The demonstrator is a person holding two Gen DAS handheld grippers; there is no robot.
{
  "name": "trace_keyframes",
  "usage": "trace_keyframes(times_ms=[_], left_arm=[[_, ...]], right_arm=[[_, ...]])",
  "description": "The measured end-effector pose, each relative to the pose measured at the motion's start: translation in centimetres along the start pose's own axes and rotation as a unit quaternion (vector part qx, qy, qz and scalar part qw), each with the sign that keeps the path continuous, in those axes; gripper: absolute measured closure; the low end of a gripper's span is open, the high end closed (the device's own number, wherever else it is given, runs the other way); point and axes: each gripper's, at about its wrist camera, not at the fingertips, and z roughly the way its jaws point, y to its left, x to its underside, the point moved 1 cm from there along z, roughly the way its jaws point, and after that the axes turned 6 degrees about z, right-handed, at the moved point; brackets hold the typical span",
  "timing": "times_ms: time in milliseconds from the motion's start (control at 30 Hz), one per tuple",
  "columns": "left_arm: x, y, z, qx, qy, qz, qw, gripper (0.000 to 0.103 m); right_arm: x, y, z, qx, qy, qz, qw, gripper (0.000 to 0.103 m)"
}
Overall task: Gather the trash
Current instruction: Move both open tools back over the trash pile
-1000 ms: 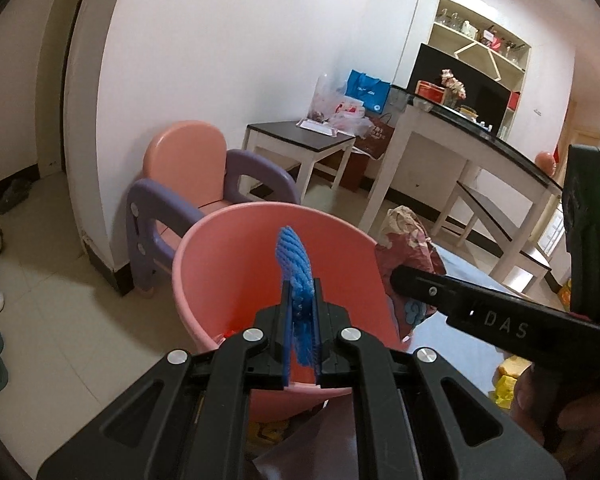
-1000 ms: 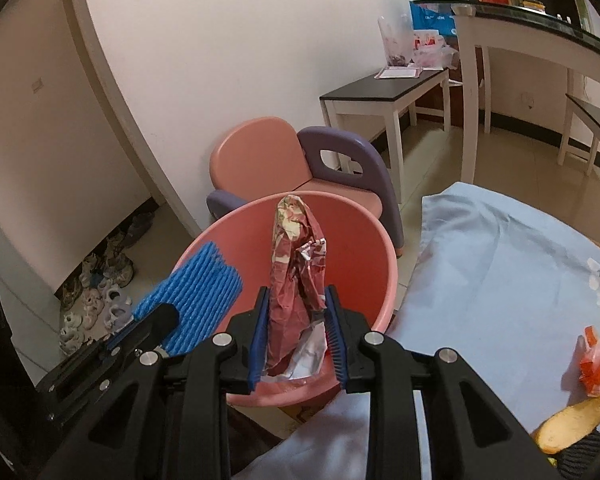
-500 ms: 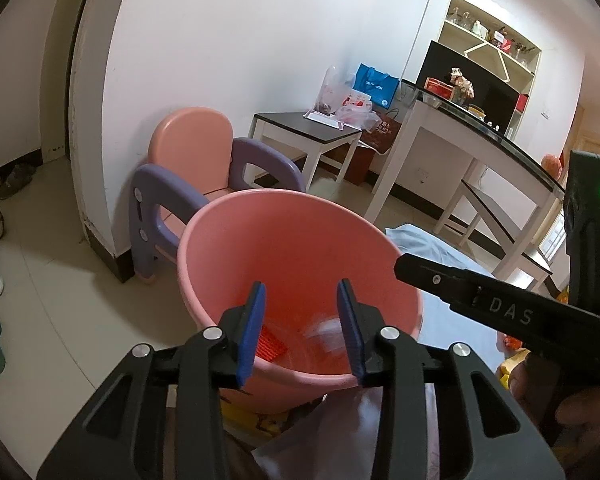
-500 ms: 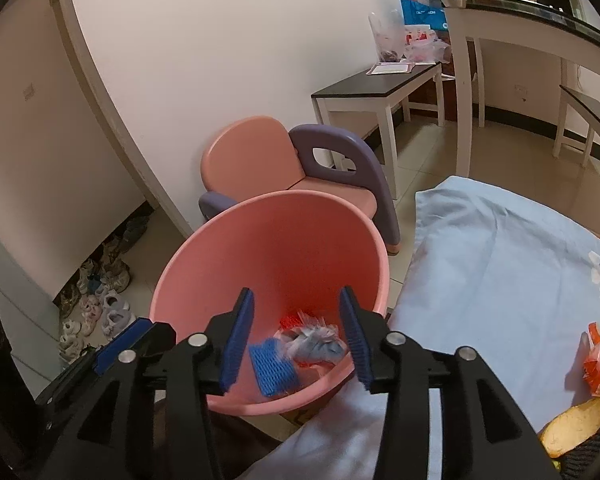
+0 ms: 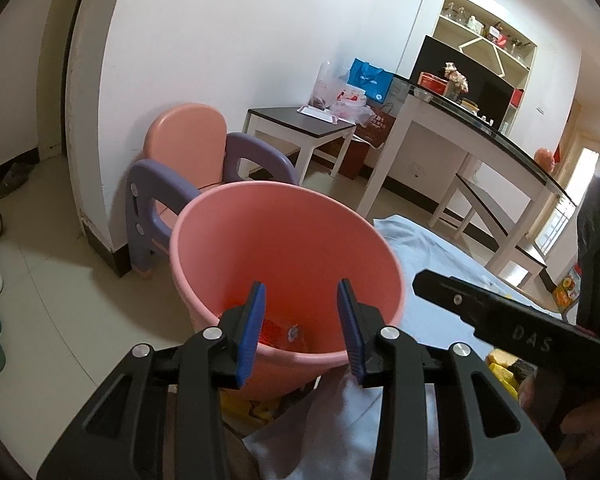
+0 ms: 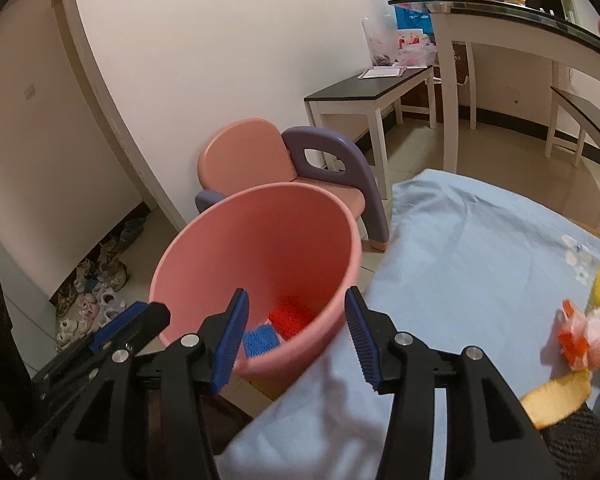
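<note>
Hovering over pink bin [image 6: 260, 248], both grippers empty.
Left gripper [image 5: 300, 320] wide; right gripper [image 6: 296, 332] just opened wide, releasing trash; more waits at 3 o'clock.

Pink child's chair [image 5: 188, 140], dark-topped side table [image 5: 300, 118], shoes [image 6: 96, 280]

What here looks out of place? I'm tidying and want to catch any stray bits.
Scraps still lie on the blue cloth at its right edge: an orange-and-white wrapper and yellow peel. The pink bin beside the cloth already holds red and blue pieces.
</note>
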Motion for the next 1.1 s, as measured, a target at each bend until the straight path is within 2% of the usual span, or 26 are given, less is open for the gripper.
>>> trace_keyframes(times_ms=[467,667,1100], left_arm=[[-0.1,-3.7,-2.0,0.022,-0.007,0.039,0.9990,0.066],[0.2,-5.4,-2.4,0.031,-0.004,0.054,0.9980,0.066],[1.1,-8.7,-2.3,0.053,0.008,0.080,0.9954,0.066]], right_arm=[[3.1,-1.6,-5.5,0.014,-0.011,-0.027,0.999,0.053],[4.5,-3.6,-7.4,0.024,-0.009,-0.016,1.000,0.053],[8.0,-11.1,-13.0,0.098,-0.030,0.026,0.994,0.053]])
